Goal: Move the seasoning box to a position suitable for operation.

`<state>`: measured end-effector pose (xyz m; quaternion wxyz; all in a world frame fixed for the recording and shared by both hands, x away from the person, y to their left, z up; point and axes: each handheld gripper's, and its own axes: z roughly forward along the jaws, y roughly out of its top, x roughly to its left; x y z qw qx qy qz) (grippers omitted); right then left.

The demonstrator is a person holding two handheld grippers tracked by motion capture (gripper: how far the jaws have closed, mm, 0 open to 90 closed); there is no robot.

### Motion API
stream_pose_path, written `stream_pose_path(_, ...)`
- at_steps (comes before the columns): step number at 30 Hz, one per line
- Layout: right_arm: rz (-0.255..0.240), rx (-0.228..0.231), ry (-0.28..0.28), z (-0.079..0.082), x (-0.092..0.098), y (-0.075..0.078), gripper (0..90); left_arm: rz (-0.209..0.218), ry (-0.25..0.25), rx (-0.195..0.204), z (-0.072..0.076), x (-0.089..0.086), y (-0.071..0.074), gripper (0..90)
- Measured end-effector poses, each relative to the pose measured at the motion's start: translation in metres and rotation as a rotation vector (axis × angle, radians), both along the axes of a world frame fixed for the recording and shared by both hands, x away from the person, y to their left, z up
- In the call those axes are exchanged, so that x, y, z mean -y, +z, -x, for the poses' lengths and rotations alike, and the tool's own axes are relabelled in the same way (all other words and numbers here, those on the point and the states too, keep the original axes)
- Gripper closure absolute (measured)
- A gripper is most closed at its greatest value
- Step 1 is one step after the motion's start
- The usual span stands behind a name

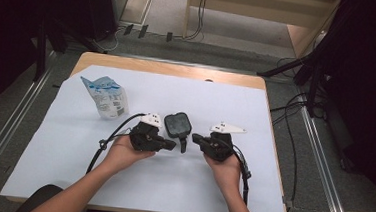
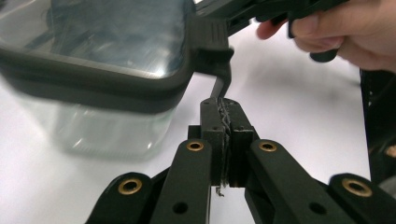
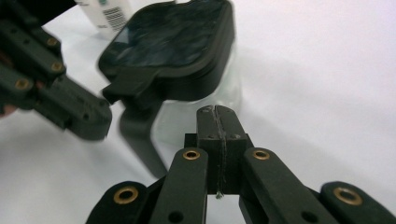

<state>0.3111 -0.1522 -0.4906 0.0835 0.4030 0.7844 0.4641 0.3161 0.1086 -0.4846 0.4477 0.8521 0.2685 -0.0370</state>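
Note:
A small clear container with a black lid [image 1: 177, 124] [image 2: 107, 42] [image 3: 173, 37] stands mid-table. A black latch flap [image 1: 183, 145] [image 2: 219, 60] [image 3: 137, 135] hangs down from the lid's near edge. My left gripper [image 1: 172, 146] [image 2: 224, 109] is shut, its tip right at the flap's lower end; the jaws meet fully and nothing shows between them. From the right gripper view, the left gripper [image 3: 88, 123] sits just left of the flap. My right gripper [image 1: 195, 137] [image 3: 218, 116] is shut and empty, a short way in front of the container and right of the flap.
A white and blue carton [image 1: 107, 98] [image 3: 105, 14] stands at the back left of the white sheet [image 1: 73, 148] that covers the wooden table. Cables and dark stands lie on the floor around the table.

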Motion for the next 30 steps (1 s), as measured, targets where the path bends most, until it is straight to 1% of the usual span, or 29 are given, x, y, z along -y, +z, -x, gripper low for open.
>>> stream_pose_path(2,-0.003,-0.004,0.007,0.006,-0.001,0.001,90.0,0.003,-0.001,-0.004,-0.001,-0.008,0.003,90.0)
stream_pose_path(5,-0.005,-0.008,0.027,0.013,-0.002,0.002,90.0,0.009,0.007,0.003,-0.002,-0.017,0.005,89.8)
stream_pose_path(10,-0.001,-0.012,0.048,0.022,-0.006,0.006,90.0,0.02,0.035,0.004,-0.007,-0.03,0.008,89.3)
stream_pose_path(14,0.013,-0.012,0.076,0.027,-0.012,0.006,90.0,0.028,0.061,0.003,-0.01,-0.038,0.008,89.2)
stream_pose_path(17,0.022,-0.013,0.095,0.03,-0.018,0.005,90.0,0.026,0.07,0.005,-0.013,-0.043,0.008,89.2)
stream_pose_path(19,0.026,-0.014,0.113,0.031,-0.024,0.003,90.0,0.024,0.076,0.004,-0.014,-0.045,0.008,89.1)
stream_pose_path(21,0.027,-0.018,0.118,0.031,-0.026,0.002,90.0,0.026,0.088,0.003,-0.015,-0.047,0.007,89.1)
stream_pose_path(24,0.034,-0.024,0.129,0.03,-0.032,-0.002,90.0,0.033,0.092,-0.004,-0.017,-0.048,0.006,89.0)
stream_pose_path(25,0.038,-0.017,0.132,0.029,-0.033,-0.003,90.0,0.03,0.097,-0.001,-0.017,-0.048,0.005,88.9)
stream_pose_path(28,0.037,-0.024,0.133,0.028,-0.038,-0.005,90.0,0.025,0.096,-0.003,-0.02,-0.047,0.005,88.9)
stream_pose_path(30,0.037,-0.025,0.13,0.026,-0.039,-0.007,90.0,0.031,0.099,-0.003,-0.021,-0.047,0.005,89.0)
